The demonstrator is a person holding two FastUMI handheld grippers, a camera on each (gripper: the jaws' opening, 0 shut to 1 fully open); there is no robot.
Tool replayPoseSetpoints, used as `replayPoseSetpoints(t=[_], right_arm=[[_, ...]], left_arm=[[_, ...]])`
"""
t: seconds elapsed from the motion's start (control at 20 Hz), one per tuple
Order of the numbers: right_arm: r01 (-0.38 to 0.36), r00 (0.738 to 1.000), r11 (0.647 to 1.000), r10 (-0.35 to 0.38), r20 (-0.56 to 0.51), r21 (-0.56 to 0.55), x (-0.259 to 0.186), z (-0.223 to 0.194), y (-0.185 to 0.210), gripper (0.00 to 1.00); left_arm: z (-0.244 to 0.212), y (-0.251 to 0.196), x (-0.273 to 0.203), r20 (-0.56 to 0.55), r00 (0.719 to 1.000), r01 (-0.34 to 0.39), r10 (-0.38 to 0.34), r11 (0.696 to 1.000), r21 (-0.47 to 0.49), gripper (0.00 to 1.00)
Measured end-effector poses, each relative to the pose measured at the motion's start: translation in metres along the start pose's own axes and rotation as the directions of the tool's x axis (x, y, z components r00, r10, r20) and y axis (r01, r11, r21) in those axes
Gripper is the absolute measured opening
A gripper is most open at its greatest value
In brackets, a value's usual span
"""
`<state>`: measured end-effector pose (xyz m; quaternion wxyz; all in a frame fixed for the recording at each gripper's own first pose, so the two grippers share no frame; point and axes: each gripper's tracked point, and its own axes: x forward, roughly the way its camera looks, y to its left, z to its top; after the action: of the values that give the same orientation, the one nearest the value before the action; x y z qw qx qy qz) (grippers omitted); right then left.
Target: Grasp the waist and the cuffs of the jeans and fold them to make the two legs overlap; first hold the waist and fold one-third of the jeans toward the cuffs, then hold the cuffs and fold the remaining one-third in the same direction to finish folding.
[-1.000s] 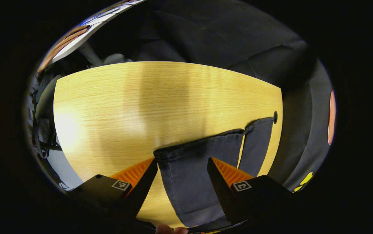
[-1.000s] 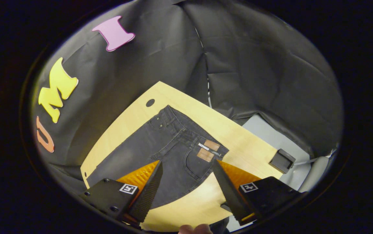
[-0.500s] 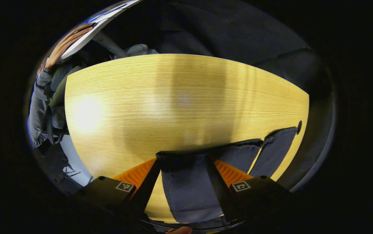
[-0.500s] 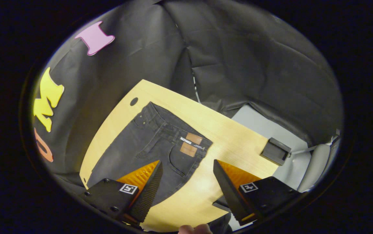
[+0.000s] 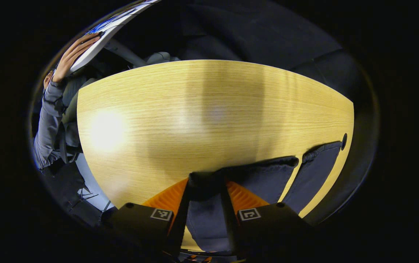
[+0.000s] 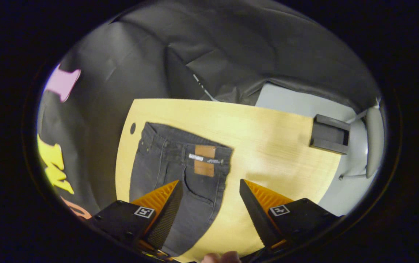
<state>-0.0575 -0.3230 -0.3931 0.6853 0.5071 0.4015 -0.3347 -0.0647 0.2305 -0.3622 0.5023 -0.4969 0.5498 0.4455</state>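
Dark jeans (image 6: 165, 157) lie flat on the wooden table (image 6: 267, 146), waist at the far end with a brown patch (image 6: 205, 160). My right gripper (image 6: 211, 182) hovers open above the seat and hip area, touching nothing. In the left gripper view both leg ends reach onto the table (image 5: 194, 109): the nearer cuff (image 5: 264, 175) and the farther cuff (image 5: 319, 160) lie side by side, not overlapping. My left gripper (image 5: 206, 180) has its fingers drawn in on the left corner of the nearer cuff, and the cloth is bunched between them.
A black box (image 6: 330, 134) sits by the table's far right corner. A round cable hole (image 6: 133, 128) lies next to the waist. A person's hand (image 5: 74, 54) and grey sleeve (image 5: 46, 120) show beyond the table's left end. The booth wall stands close behind.
My left gripper came down onto the nearer cuff and its fingers closed in on the corner. The right gripper swung round over the jeans, staying open.
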Motion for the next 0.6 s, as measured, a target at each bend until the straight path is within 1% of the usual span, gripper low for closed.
replayPoseSetpoints(t=[0.1, 0.15, 0.25, 0.3, 0.35, 0.4, 0.45, 0.5, 0.55, 0.6], right_arm=[[0.006, 1.000, 1.000, -0.006, 0.005, 0.005, 0.013, 0.007, -0.002, 0.98], [0.007, 1.000, 1.000, -0.007, 0.002, -0.004, 0.021, 0.008, -0.001, 0.98], [0.023, 1.000, 0.999, -0.023, 0.001, -0.037, 0.034, 0.010, 0.001, 0.98], [0.009, 1.000, 0.999, -0.008, 0.007, -0.053, 0.034, 0.014, 0.006, 0.98], [0.010, 1.000, 0.997, -0.011, -0.002, -0.082, 0.036, 0.012, 0.010, 0.97], [0.009, 1.000, 0.994, -0.010, -0.005, -0.112, 0.039, 0.011, 0.013, 0.97], [0.015, 1.000, 0.990, -0.017, -0.011, -0.142, 0.042, 0.010, 0.017, 0.98], [0.028, 0.999, 0.984, -0.031, -0.012, -0.173, 0.045, 0.010, 0.018, 0.93], [0.062, 0.998, 0.976, -0.065, -0.009, -0.211, 0.046, 0.009, 0.015, 0.92], [0.099, 0.995, 0.963, -0.104, -0.005, -0.252, 0.047, 0.011, 0.010, 0.97]], left_arm=[[0.000, 0.003, -0.001, 0.005, 1.000, 0.001, -0.001, 1.000, 0.015, 0.45], [-0.001, 0.003, 0.000, 0.004, 1.000, 0.001, -0.001, 1.000, 0.013, 0.44], [-0.002, 0.002, 0.000, -0.004, 1.000, 0.006, -0.006, 1.000, 0.016, 0.40], [-0.002, 0.002, 0.000, -0.008, 1.000, 0.011, -0.011, 1.000, 0.012, 0.37], [-0.001, 0.001, -0.001, -0.013, 1.000, 0.017, -0.017, 1.000, 0.010, 0.34], [-0.001, 0.001, 0.000, -0.016, 1.000, 0.022, -0.022, 1.000, 0.007, 0.28], [-0.002, 0.001, 0.000, -0.020, 0.999, 0.026, -0.026, 1.000, 0.006, 0.26], [-0.002, 0.002, 0.000, -0.024, 0.999, 0.026, -0.026, 1.000, 0.010, 0.24], [-0.002, 0.002, 0.000, -0.033, 0.999, 0.023, -0.022, 0.999, 0.028, 0.23], [-0.002, 0.004, -0.001, -0.039, 0.999, 0.017, -0.016, 0.999, 0.049, 0.21]])
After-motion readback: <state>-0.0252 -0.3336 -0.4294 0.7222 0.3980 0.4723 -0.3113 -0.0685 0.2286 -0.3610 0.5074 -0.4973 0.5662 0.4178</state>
